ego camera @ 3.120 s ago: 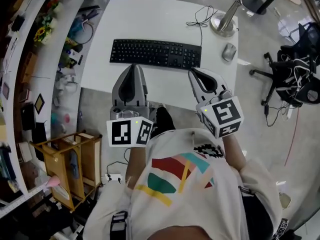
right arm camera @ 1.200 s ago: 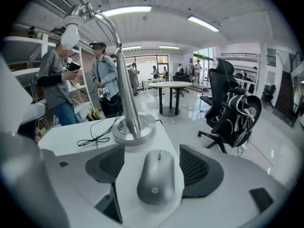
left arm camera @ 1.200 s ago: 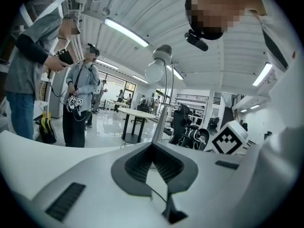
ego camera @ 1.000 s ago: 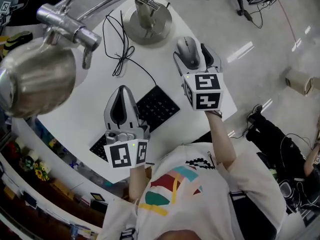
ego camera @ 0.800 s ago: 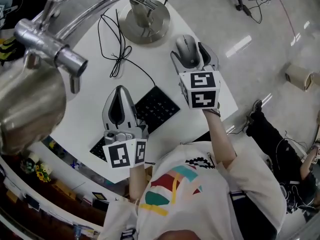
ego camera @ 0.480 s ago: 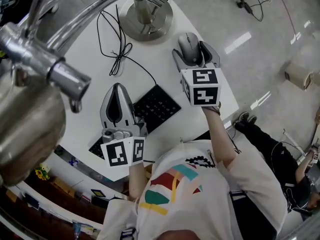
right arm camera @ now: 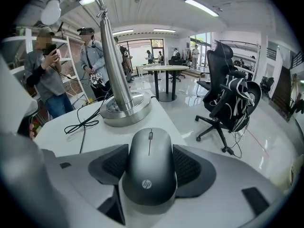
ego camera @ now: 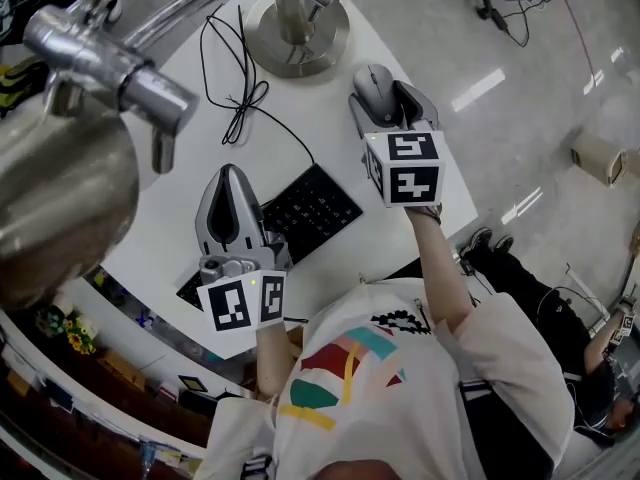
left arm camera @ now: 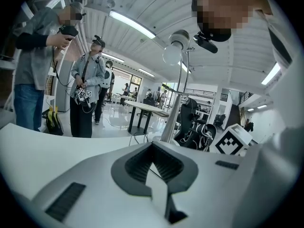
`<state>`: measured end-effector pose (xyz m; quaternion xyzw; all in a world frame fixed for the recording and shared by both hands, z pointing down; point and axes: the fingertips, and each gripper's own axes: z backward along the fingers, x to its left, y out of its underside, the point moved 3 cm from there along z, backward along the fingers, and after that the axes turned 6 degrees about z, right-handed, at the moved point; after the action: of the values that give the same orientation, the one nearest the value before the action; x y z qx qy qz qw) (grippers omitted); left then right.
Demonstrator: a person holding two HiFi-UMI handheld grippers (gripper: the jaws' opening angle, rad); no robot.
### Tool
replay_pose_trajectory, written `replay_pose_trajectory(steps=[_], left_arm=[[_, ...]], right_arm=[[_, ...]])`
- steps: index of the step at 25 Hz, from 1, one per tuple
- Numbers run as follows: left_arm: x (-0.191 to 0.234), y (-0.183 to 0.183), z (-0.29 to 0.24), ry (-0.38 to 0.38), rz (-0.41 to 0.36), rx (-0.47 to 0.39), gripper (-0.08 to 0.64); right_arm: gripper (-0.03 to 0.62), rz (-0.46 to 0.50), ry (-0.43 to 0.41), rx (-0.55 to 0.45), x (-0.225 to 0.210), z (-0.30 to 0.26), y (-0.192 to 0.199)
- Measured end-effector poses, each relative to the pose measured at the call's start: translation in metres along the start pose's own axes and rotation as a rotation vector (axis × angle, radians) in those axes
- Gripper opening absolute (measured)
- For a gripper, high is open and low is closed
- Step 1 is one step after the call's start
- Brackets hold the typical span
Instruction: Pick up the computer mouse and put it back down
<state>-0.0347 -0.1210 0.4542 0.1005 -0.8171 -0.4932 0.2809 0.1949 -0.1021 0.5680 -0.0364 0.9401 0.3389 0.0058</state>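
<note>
The grey computer mouse (ego camera: 374, 83) (right arm camera: 149, 175) lies on the white table (ego camera: 180, 148) near its right edge. My right gripper (ego camera: 386, 102) (right arm camera: 149, 152) reaches down around it. Its jaws are closing, with the mouse between them. Both ribbed pads (right arm camera: 187, 167) lie against the mouse's sides with no gap showing. My left gripper (ego camera: 228, 174) (left arm camera: 152, 145) hovers over the left half of the keyboard (ego camera: 312, 208), shut with nothing in it.
A metal desk lamp's round base (ego camera: 297, 33) stands just beyond the mouse, and its shade (ego camera: 55, 198) hangs large at the left. A black cable (ego camera: 235, 98) loops beside the base. An office chair (right arm camera: 228, 96) and people (right arm camera: 47, 75) stand beyond the table.
Since three seconds ago my right gripper has come from in front of the keyboard to straddle the mouse. Over the last second its jaws have drawn in a little. The left gripper has barely shifted.
</note>
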Motion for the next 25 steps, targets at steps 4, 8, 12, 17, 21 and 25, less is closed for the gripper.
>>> replay_pose_trajectory(steps=[4, 8, 12, 17, 21, 25], left_arm=[[-0.004, -0.010, 0.010, -0.012, -0.005, -0.021, 0.046], [-0.012, -0.019, 0.026, -0.022, -0.008, -0.065, 0.046], [-0.031, -0.031, 0.053, -0.011, -0.009, -0.109, 0.046], [-0.054, -0.061, 0.085, -0.006, -0.026, -0.227, 0.046], [-0.071, -0.091, 0.123, -0.008, -0.039, -0.327, 0.046], [-0.081, -0.122, 0.163, -0.042, -0.079, -0.434, 0.046]], right_arm=[[0.304, 0.000, -0.022, -0.021, 0.002, 0.013, -0.005], [0.304, 0.022, -0.062, -0.110, 0.012, 0.037, -0.029], [0.304, 0.062, -0.081, -0.231, 0.021, 0.089, -0.061], [0.304, 0.117, -0.111, -0.431, 0.033, 0.166, -0.108], [0.304, 0.154, -0.173, -0.570, 0.052, 0.230, -0.127], [0.304, 0.221, -0.277, -0.698, 0.086, 0.283, -0.144]])
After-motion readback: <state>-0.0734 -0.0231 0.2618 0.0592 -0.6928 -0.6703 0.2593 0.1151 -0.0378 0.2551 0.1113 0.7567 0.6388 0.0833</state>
